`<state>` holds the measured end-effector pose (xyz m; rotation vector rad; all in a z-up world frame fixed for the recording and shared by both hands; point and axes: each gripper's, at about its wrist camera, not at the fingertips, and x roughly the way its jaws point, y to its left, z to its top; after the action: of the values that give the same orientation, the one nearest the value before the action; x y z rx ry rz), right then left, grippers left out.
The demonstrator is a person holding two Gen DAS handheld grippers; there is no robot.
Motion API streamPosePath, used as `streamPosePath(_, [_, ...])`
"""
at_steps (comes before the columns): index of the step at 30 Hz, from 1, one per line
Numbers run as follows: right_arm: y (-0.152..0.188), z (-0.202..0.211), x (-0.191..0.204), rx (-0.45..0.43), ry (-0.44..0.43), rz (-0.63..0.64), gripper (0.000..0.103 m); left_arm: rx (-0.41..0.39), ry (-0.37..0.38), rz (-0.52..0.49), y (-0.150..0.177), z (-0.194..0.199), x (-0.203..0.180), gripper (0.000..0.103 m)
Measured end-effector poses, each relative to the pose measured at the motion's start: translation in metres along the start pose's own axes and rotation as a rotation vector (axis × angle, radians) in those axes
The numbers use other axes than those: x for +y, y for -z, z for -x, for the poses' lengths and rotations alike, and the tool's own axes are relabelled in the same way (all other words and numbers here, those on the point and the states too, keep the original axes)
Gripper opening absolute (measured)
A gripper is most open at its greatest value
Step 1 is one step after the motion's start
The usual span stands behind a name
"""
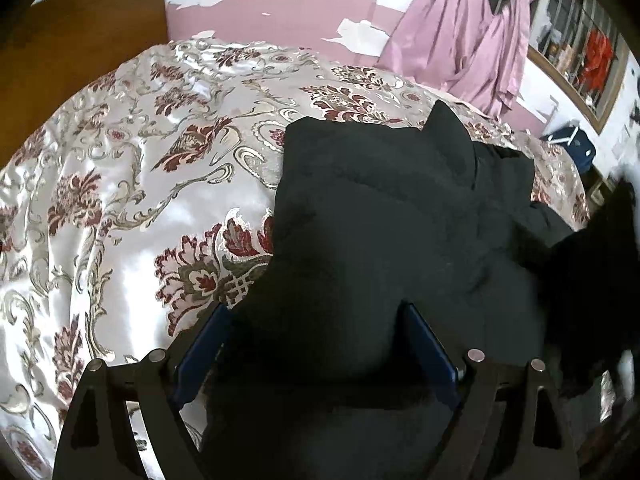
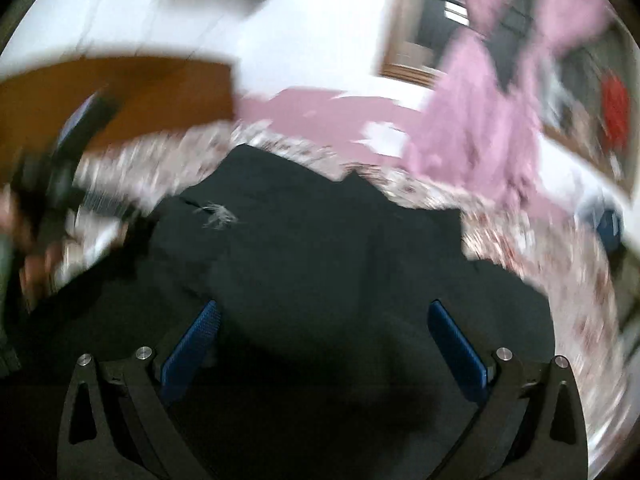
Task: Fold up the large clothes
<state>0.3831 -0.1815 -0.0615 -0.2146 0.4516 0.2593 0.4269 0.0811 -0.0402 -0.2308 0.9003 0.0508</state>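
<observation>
A large black garment (image 1: 392, 220) lies bunched on a bed with a floral satin cover (image 1: 120, 184). My left gripper (image 1: 316, 312) is open, its blue pads (image 1: 430, 344) spread on either side of a hump of the black cloth that fills the gap between them. In the blurred right wrist view the same black garment (image 2: 320, 248) fills the middle, with a pale thread tuft on it. My right gripper (image 2: 324, 312) is open just above the cloth, its blue pads (image 2: 456, 344) wide apart. The left gripper shows blurred at the left edge of the right wrist view (image 2: 68, 152).
A wooden headboard (image 1: 80, 36) stands at the far left. Pink curtains (image 1: 460, 40) hang by a barred window at the far right. The wall behind is white and pink with peeling paint. A dark blue object (image 1: 572, 144) sits past the bed's right edge.
</observation>
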Motion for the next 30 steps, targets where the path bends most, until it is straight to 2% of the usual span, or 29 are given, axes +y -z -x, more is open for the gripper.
streamPosePath(2, [0.003, 0.006, -0.032, -0.022, 0.006, -0.129, 0.102, -0.006, -0.008, -0.02, 0.001, 0.0, -0.003, 0.088])
streamPosePath(4, [0.013, 0.01, -0.068, -0.014, -0.027, -0.241, 0.102, -0.013, -0.005, -0.034, 0.002, 0.0, -0.006, 0.088])
streamPosePath(8, [0.038, -0.001, -0.12, 0.061, -0.149, -0.421, 0.102, -0.031, 0.004, -0.09, 0.008, 0.002, -0.017, 0.088])
streamPosePath(10, [0.055, -0.008, -0.145, 0.095, -0.203, -0.568, 0.102, -0.044, -0.013, -0.139, 0.011, 0.003, -0.026, 0.088])
streamPosePath(12, [0.073, -0.016, -0.161, 0.131, -0.215, -0.705, 0.102, -0.058, -0.026, -0.178, 0.012, 0.005, -0.035, 0.088])
streamPosePath(14, [0.088, -0.024, -0.174, 0.151, -0.23, -0.819, 0.094, -0.074, -0.033, -0.215, 0.011, 0.008, -0.044, 0.088])
streamPosePath(15, [0.092, -0.028, -0.177, 0.158, -0.232, -0.86, 0.07, -0.083, -0.033, -0.227, 0.01, 0.011, -0.048, 0.088])
streamPosePath(16, [0.091, -0.032, -0.18, 0.177, -0.21, -0.861, 0.044, -0.092, -0.032, -0.233, 0.009, 0.014, -0.052, 0.088])
streamPosePath(17, [0.089, -0.035, -0.178, 0.193, -0.189, -0.843, 0.033, -0.1, -0.028, -0.238, 0.009, 0.016, -0.056, 0.088])
streamPosePath(18, [0.081, -0.035, -0.178, 0.189, -0.158, -0.802, 0.014, -0.109, -0.021, -0.241, 0.007, 0.018, -0.059, 0.088])
streamPosePath(21, [0.056, -0.034, -0.164, 0.159, -0.116, -0.675, 0.01, -0.126, 0.005, -0.247, 0.003, 0.023, -0.07, 0.088])
streamPosePath(23, [0.031, -0.028, -0.165, 0.105, -0.089, -0.593, 0.009, -0.121, 0.034, -0.249, 0.001, 0.023, -0.077, 0.088])
streamPosePath(26, [0.008, -0.017, -0.178, 0.054, -0.046, -0.542, 0.008, -0.065, 0.056, -0.269, 0.002, 0.01, -0.084, 0.088])
streamPosePath(28, [0.001, -0.024, -0.183, 0.081, 0.027, -0.484, 0.009, -0.015, 0.033, -0.283, 0.005, -0.001, -0.088, 0.088])
streamPosePath(29, [-0.004, -0.016, -0.184, 0.097, 0.049, -0.463, 0.009, -0.008, 0.027, -0.288, 0.006, -0.003, -0.089, 0.088])
streamPosePath(30, [-0.002, -0.026, -0.186, 0.144, 0.072, -0.436, 0.013, -0.012, 0.024, -0.292, 0.007, -0.002, -0.09, 0.088])
